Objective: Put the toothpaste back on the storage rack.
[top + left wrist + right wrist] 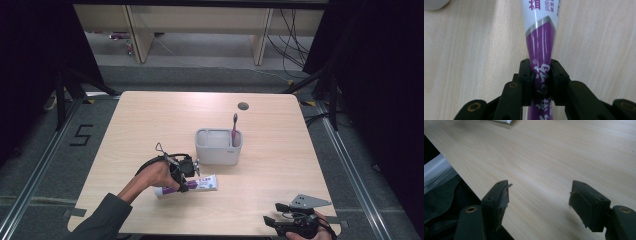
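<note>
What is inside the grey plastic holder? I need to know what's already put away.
A pink toothbrush stands upright in the right end of the grey plastic holder. The rest looks empty from the high view, but the front wall hides its bottom.

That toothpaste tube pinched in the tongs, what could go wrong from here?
The left tongs pinch the toothpaste tube on its soft purple part, and it already looks squeezed narrow there, so a harder grip might dent it or force paste toward the cap.

The long white part sticks out beyond the grip, so the tube could sag or swing when lifted.

If it goes into the grey holder, it might knock the toothbrush standing inside.
</note>
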Available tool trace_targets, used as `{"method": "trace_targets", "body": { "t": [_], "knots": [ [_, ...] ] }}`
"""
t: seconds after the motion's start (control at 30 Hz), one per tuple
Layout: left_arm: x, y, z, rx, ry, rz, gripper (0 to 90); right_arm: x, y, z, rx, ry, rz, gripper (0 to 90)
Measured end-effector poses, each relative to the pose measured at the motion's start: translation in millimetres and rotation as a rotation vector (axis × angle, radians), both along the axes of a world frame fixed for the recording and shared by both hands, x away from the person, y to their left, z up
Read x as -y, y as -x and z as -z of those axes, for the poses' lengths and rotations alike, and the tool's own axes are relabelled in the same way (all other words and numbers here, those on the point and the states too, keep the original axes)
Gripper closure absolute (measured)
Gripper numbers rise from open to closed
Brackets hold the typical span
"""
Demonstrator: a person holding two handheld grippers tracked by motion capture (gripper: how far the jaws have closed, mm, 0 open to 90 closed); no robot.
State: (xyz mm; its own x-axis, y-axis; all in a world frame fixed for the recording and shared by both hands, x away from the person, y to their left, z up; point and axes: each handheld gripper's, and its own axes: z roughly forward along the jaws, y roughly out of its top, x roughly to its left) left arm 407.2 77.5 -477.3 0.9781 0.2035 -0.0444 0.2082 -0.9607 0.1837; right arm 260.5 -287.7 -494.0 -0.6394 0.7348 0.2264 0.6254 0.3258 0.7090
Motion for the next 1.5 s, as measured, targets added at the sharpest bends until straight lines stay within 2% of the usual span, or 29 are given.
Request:
{"method": "trace_targets", "body": {
  "t": [0.27, 0.3, 0.4, 0.43, 0.47, 0.5, 0.57, 0.63, 0.67, 0.77, 0.87, 0.9, 1.2, 1.37, 1.4, 1.43, 1.47, 1.5],
  "knots": [
    [4.1, 2.6, 0.7, 0.025, -0.029, 0.008, 74.2, 0.7, 0.0, -0.3, 0.008, 0.007, 0.0, 31.8],
    [4.2, 3.1, 0.5, 0.025, -0.029, 0.009, 74.5, -0.6, 1.4, -0.5, -0.025, -0.007, 0.015, 31.8],
    [5.4, 6.0, -0.1, 0.048, -0.034, 0.029, 74.8, 0.0, 0.4, 0.4, -0.025, -0.01, 0.003, 31.8],
    [5.3, 6.1, -0.3, 0.042, -0.033, 0.03, 74.9, -0.2, 0.4, 0.4, -0.031, -0.017, 0.0, 31.8],
    [5.3, 6.2, -0.5, 0.036, -0.031, 0.029, 75.0, -0.4, 0.0, 1.1, -0.028, -0.025, -0.001, 31.8],
    [5.3, 6.6, -0.6, 0.037, -0.027, 0.028, 75.0, 0.8, -0.5, 0.7, 0.0, -0.007, 0.002, 31.8],
    [5.6, 7.3, -1.3, 0.045, -0.024, 0.035, 75.2, 1.5, 0.0, -0.1, -0.001, -0.004, 0.003, 31.8],
    [5.5, 8.0, -2.5, 0.043, -0.003, 0.025, 75.2, 1.6, 0.0, 0.0, -0.002, -0.004, 0.003, 31.8],
    [5.3, 8.0, -3.7, 0.056, 0.01, 0.025, 75.3, 1.7, -0.8, 1.2, 0.011, 0.001, 0.0, 31.8],
    [3.9, 7.8, -7.9, 0.066, 0.048, 0.008, 75.4, 0.6, -0.2, 1.0, -0.005, -0.013, 0.001, 31.8],
    [1.4, 7.6, -12.5, 0.087, 0.07, -0.008, 75.4, 1.5, -0.2, 0.5, 0.006, -0.002, 0.004, 31.8],
    [0.0, 7.7, -14.8, 0.1, 0.088, -0.02, 75.4, 0.1, 1.1, 0.1, -0.022, -0.02, 0.013, 31.8],
    [-6.2, 9.7, -29.9, 0.122, 0.2, -0.059, 75.5, 0.7, 0.8, -0.2, -0.025, -0.014, 0.01, 31.8],
    [-8.0, 12.0, -38.3, 0.132, 0.286, -0.073, 75.5, 0.8, 0.8, -0.1, -0.027, -0.013, 0.014, 31.8],
    [-8.0, 14.0, -39.6, 0.137, 0.317, -0.103, 75.5, 0.7, 0.9, -0.2, -0.028, -0.014, 0.014, 31.8],
    [-8.8, 13.3, -41.4, 0.131, 0.324, -0.1, 75.5, 0.8, 0.6, 0.0, -0.022, -0.013, 0.012, 31.8],
    [-9.6, 13.3, -43.1, 0.132, 0.349, -0.103, 75.5, 0.9, 0.6, 0.0, -0.022, -0.013, 0.012, 31.8],
    [-9.1, 15.7, -44.3, 0.143, 0.404, -0.143, 75.5, 0.9, 0.7, -0.1, -0.023, -0.013, 0.012, 31.8]
  ]
}}
